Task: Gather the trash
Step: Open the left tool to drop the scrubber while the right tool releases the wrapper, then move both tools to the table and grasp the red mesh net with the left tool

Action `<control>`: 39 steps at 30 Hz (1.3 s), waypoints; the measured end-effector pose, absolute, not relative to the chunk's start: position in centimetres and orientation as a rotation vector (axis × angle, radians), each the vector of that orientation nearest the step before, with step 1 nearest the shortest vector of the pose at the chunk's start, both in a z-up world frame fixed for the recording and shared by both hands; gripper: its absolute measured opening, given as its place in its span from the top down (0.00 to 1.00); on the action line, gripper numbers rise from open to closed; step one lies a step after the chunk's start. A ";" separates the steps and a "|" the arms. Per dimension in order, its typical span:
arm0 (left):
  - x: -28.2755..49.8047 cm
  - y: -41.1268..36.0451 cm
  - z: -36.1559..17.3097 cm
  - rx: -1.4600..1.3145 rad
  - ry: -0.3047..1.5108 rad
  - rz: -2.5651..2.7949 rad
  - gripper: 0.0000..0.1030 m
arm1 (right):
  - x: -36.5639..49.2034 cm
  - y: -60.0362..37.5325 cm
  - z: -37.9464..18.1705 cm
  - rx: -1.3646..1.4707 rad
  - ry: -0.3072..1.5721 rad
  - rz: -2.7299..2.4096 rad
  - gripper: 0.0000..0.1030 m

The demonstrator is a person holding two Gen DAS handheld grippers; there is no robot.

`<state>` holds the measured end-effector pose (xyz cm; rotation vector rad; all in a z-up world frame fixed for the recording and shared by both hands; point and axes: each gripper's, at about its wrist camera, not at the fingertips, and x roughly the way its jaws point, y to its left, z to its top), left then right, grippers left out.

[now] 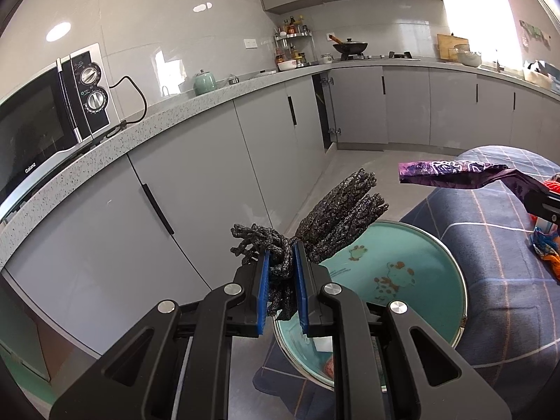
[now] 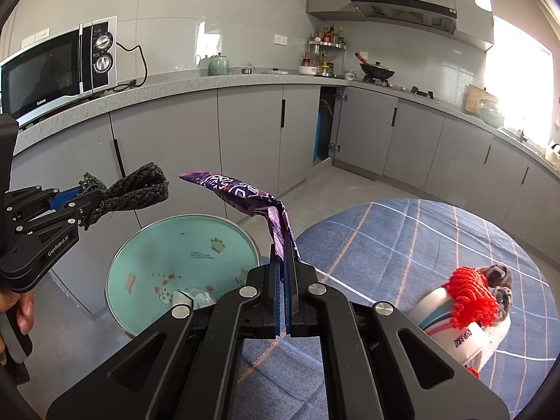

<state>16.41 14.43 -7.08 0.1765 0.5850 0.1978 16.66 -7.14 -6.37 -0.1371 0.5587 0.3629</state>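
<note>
The left claw (image 1: 282, 262) is clamped on a black mesh scrap (image 1: 336, 224); its arm reads "GenRobot.AI". The right claw (image 2: 284, 262) pinches a purple wrapper (image 2: 241, 192) above the teal bin (image 2: 147, 262). The microwave (image 2: 59, 70) on the bench (image 2: 175, 84) says "Galanz".

Basin (image 1: 402, 280) contents behind claw

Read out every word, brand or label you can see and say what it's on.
"Galanz": front of the microwave.
"GenRoboLAI", as best it reads: side of the left gripper.
Print on the paper cup: too blurred to read.
Small print inside the teal basin: too small.
Microwave dial markings: too small.
</note>
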 end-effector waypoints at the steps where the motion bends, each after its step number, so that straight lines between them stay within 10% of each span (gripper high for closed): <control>1: 16.5 14.5 -7.1 0.176 0.586 0.198 0.86 | 16.8 -7.2 -6.5 -0.138 0.561 0.365 0.97; 13: 17.2 14.5 -7.9 0.167 0.612 0.177 0.81 | 18.1 -5.1 -7.8 -0.168 0.602 0.396 0.96; 18: 17.2 14.4 -8.5 0.173 0.619 0.171 0.50 | 18.5 -4.3 -8.9 -0.173 0.635 0.424 0.74; 39: 16.3 12.7 -7.7 0.200 0.603 0.153 0.40 | 16.7 -6.8 -7.9 -0.132 0.612 0.396 0.62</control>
